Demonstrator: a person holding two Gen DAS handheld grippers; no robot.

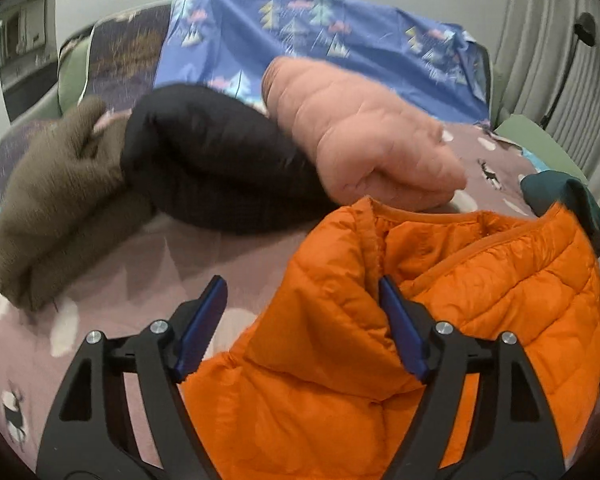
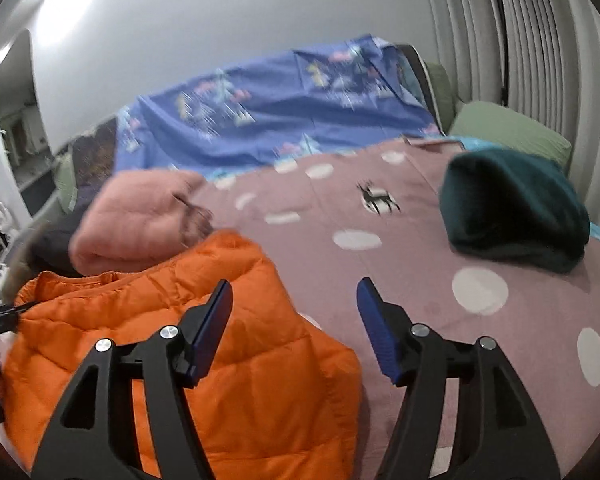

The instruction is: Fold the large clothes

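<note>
- On the bed (image 2: 420, 264): pink (image 1: 364, 136), black (image 1: 220, 160), brown (image 1: 60, 196) and teal (image 2: 512, 216) garments lie folded.
- Orange puffer jacket (image 1: 340, 360) remains unfolded.
- Left claw (image 1: 300, 304) and right claw (image 2: 294, 300): wide open, gripping nothing.

- The left black hand-held gripper with blue finger pads (image 1: 300, 304) has its jaws spread wide; nothing is held between the pads.
- The right black hand-held gripper with blue finger pads (image 2: 294, 308) also stands with jaws wide apart, pointing forward and holding nothing.
</note>
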